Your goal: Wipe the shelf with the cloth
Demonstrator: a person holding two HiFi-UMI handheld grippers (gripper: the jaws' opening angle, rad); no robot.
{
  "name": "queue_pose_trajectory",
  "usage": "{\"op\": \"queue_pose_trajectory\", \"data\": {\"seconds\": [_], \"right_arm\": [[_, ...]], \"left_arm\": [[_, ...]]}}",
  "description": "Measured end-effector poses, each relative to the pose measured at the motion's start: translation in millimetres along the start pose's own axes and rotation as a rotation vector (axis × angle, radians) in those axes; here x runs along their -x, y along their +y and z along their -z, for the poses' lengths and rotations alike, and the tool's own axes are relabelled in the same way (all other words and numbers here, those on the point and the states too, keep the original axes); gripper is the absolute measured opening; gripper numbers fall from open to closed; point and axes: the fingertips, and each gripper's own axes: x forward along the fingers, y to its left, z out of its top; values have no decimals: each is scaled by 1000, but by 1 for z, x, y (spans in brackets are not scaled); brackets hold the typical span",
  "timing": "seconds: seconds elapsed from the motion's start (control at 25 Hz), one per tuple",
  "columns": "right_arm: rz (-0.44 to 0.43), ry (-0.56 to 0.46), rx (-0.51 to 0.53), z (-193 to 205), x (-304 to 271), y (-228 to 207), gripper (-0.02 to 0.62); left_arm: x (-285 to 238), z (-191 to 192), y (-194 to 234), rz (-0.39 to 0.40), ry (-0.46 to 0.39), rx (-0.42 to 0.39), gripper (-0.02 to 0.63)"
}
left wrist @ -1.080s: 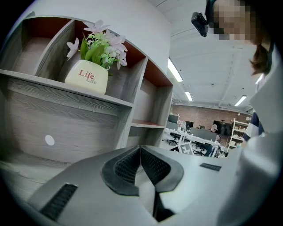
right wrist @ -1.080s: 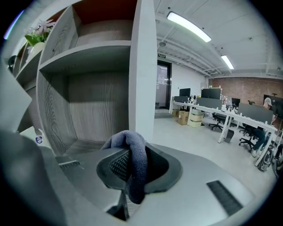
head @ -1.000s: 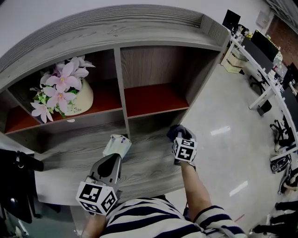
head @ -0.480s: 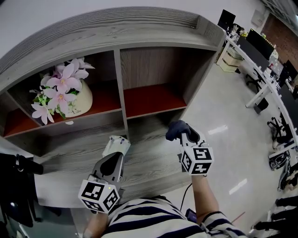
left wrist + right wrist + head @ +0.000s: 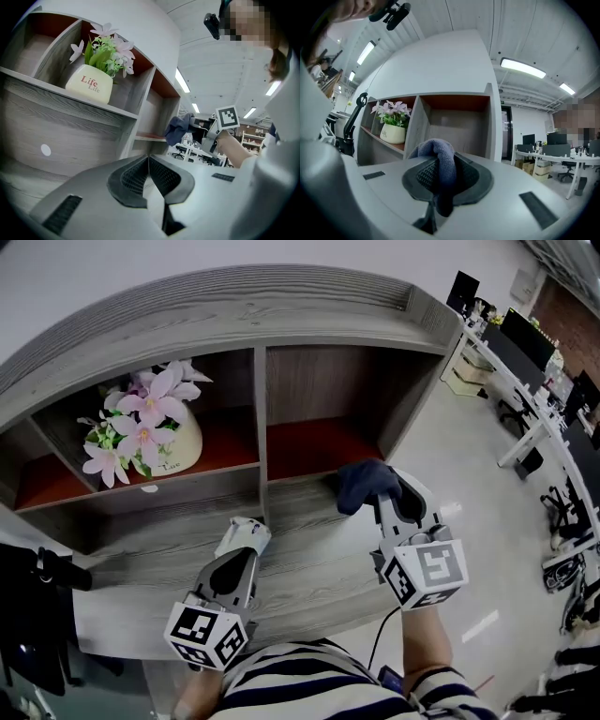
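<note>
Dark blue cloth (image 5: 364, 486) is bunched up and pinched in the right hand-held gripper (image 5: 382, 501). The jaws are clamped on a thick fold of it, with a loose hump standing above the pads and a tail hanging below them. The bundle sits right of the shelf's upright divider (image 5: 261, 427), at the front lip of the red-floored compartment on that side. Whether it presses on the wood I cannot tell.

Left of that divider's foot, and just in front of it, the left hand-held gripper (image 5: 246, 538) is over the wide grey ledge (image 5: 309, 563). Its jaws are drawn together so the ribbed pads meet at the tips, with nothing between them. It is well apart from the cloth.

The shelf (image 5: 309, 320) is grey wood-grain with a curved top board and two open compartments, one on each side of the divider. In the one left of the divider stands a cream pot (image 5: 178, 448) with "Life" printed on it, upright on the red floor. Pink and white flowers (image 5: 150, 418) with green leaves spread over its rim. On the shelf's front face below that compartment there is a small white round spot (image 5: 148, 488).

The person holding both tools wears a striped top (image 5: 309, 681) and stands close against the ledge. Far right of the divider, beyond the shelf's end panel, a pale glossy floor (image 5: 450, 465) runs to rows of white desks (image 5: 530, 427) carrying dark monitors
</note>
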Motion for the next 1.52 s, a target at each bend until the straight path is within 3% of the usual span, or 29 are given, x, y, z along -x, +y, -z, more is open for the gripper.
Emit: {"op": "queue_pose_trajectory", "data": {"seconds": [0.56,0.8,1.04,1.24,1.52], "right_arm": [[-134,-190,27,-58,-58,48,54],[-154,-168,26,-39,-93,64,54],[-156,-29,26,11,-126,70,55],[-211,81,172,36,-134,89,54],[-245,164,468,64,-134,114,55]], "left_arm": [[21,-4,17,-77,-30,19,21],[31,-2,27,-123,-34,30,21],[37,1,33,-149,-30,37,21],[35,2,34,-150,-25,40,21],[25,4,27,-115,-16,48,21]]}}
